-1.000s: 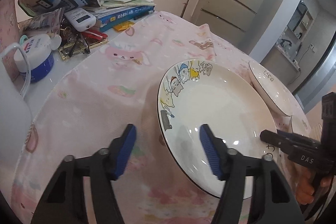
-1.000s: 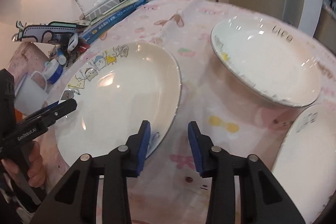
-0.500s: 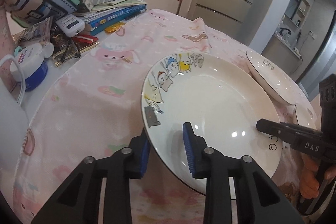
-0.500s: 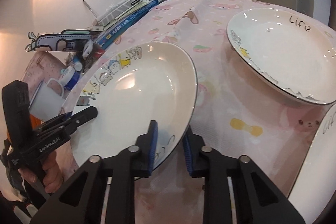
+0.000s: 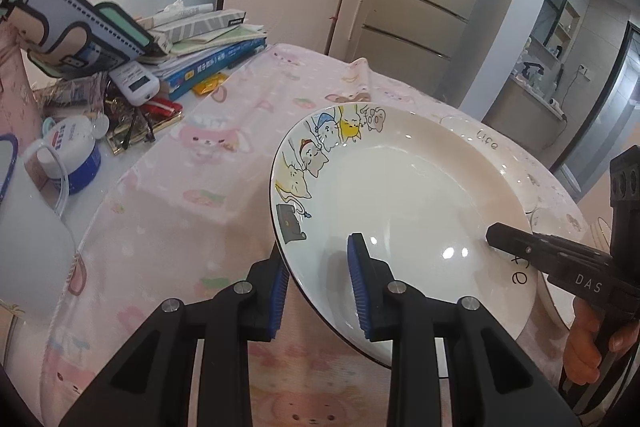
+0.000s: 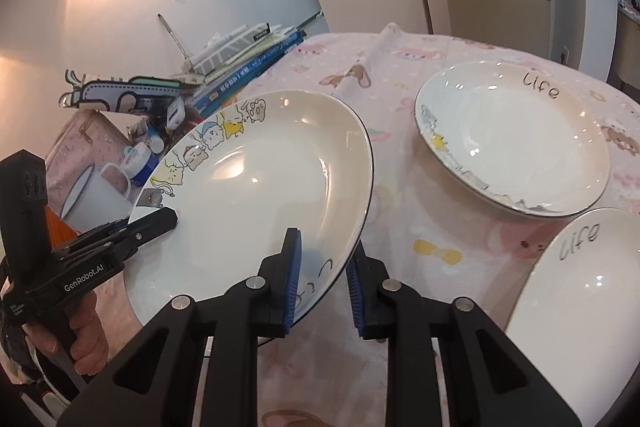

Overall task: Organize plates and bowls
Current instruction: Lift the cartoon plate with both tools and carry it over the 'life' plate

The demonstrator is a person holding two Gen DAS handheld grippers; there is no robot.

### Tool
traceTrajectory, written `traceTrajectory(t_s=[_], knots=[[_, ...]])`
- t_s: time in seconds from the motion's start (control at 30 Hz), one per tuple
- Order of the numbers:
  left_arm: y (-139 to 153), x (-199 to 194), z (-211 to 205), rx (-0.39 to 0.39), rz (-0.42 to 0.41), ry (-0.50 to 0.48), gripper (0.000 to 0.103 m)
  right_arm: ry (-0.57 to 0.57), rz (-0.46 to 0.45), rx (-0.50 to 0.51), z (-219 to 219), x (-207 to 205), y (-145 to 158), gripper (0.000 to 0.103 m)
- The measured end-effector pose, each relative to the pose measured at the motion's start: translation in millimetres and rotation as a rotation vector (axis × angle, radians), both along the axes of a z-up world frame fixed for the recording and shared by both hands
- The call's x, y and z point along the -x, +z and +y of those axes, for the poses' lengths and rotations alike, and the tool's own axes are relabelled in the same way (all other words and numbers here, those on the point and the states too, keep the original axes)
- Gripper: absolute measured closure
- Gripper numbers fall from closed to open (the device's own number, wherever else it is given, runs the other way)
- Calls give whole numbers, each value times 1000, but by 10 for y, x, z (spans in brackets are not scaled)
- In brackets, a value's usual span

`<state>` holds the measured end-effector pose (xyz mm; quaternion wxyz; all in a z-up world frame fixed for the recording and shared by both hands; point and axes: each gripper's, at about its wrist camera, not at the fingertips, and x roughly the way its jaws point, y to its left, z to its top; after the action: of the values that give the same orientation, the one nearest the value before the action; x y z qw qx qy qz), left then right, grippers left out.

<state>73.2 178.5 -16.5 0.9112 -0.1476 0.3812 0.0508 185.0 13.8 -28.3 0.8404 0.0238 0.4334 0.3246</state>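
Both grippers, left [image 5: 318,285] and right [image 6: 322,281], pinch the glossy round plate [image 5: 404,211]; only the right view shows two more plates [image 6: 516,139].

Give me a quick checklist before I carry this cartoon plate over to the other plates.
1. Left gripper clamped on the cartoon plate rim: ok.
2. Right gripper clamped on the opposite rim: ok.
3. Plate off the pink tablecloth: ok, tilted, near edge raised.
4. Far plate lying empty, ready to take it: ok.
5. Near plate out of the carrying path: cannot tell, partly cut off.
6. Books and clutter clear of the plate: ok.
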Motion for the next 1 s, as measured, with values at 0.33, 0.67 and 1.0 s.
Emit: traceTrajectory(t_s=[0.33,0.67,1.0], knots=[[289,81,-342,16,-68,-50,72,-32,-54,-10,-398,151,223,81],[445,79,-824,-29,-85,-150,72,-97,-91,-41,-924,326,385,81],[504,21,-1537,-52,-89,-274,72,-194,-103,-55,-1660,503,409,81]])
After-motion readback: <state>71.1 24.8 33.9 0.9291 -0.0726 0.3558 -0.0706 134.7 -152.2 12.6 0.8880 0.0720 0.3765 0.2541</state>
